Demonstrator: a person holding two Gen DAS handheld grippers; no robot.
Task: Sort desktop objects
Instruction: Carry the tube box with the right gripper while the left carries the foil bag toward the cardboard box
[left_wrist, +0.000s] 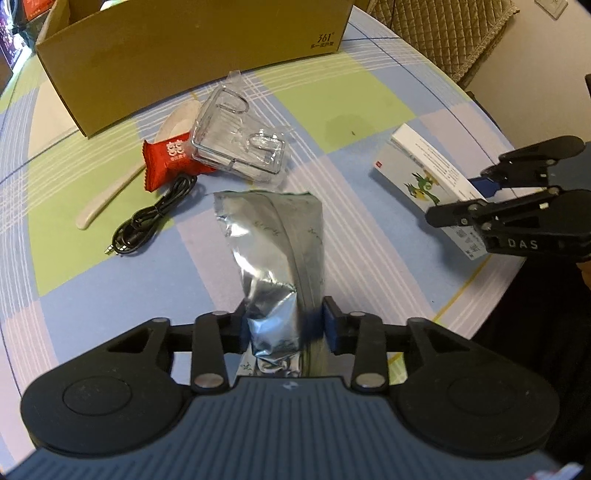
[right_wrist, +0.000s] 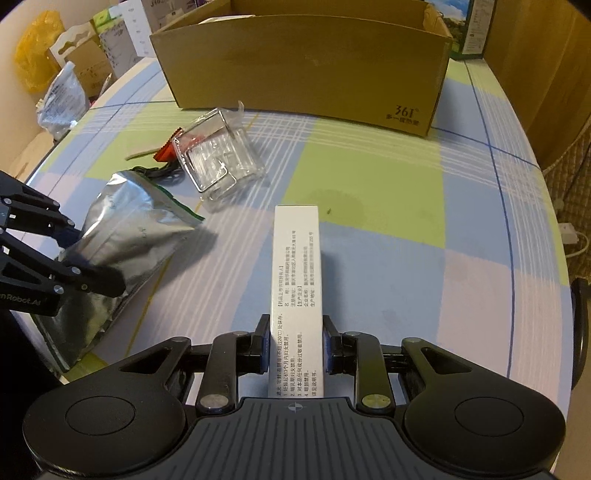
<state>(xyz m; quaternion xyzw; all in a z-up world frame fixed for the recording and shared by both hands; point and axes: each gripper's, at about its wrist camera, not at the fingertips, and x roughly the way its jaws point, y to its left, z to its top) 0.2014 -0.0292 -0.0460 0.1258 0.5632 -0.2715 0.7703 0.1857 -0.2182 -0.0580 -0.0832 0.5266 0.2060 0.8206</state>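
- A silver foil pouch (left_wrist: 273, 258) is being gripped at its near end by the left gripper (left_wrist: 282, 326), jaws closed on it, long axis pointing away toward the cardboard box (left_wrist: 184, 55).
- A white medicine carton (right_wrist: 297, 295) is being clamped lengthwise by the right gripper (right_wrist: 295, 343), pointing boxward above the checked surface (right_wrist: 406, 258).

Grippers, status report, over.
Left gripper shut on foil pouch. Right gripper shut on white box. Path to cardboard box open.

Left gripper (left_wrist: 283, 326): black linkage arms, round silver pivot pins, blue finger pads, two round black housings flanking a ribbed grey-blue body stamped with a small crosshair mark. White lettering on its side ends "n Robot AI". Right gripper (right_wrist: 295, 341): same build; white letters "DAS" on its side.
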